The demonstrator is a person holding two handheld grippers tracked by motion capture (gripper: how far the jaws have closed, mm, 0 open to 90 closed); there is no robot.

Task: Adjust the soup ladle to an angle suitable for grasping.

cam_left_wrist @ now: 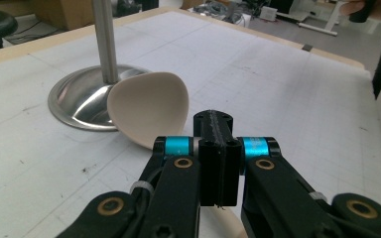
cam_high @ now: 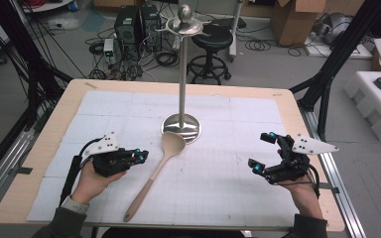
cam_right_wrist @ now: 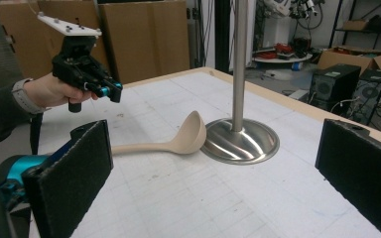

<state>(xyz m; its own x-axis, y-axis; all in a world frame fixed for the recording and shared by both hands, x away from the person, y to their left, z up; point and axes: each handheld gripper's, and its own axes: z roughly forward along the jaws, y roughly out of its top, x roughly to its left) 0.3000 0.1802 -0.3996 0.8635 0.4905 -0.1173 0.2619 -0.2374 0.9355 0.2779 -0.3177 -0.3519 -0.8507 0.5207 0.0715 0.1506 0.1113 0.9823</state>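
Nearby, ladle (cam_high: 159, 163) bowl against stand base (cam_high: 181, 127).

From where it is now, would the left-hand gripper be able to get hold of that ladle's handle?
Probably yes. The left gripper is just beside the ladle, which lies flat on the table with nothing between them. Its jaws are shut, though, so they would have to open first. The metal stand touches only the bowl end.

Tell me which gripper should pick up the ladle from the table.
Probably the left gripper. It sits right beside the ladle, a short way from its handle, though its jaws are shut and must open first. The right gripper has its jaws wide open but is across the mat, well away from the ladle.
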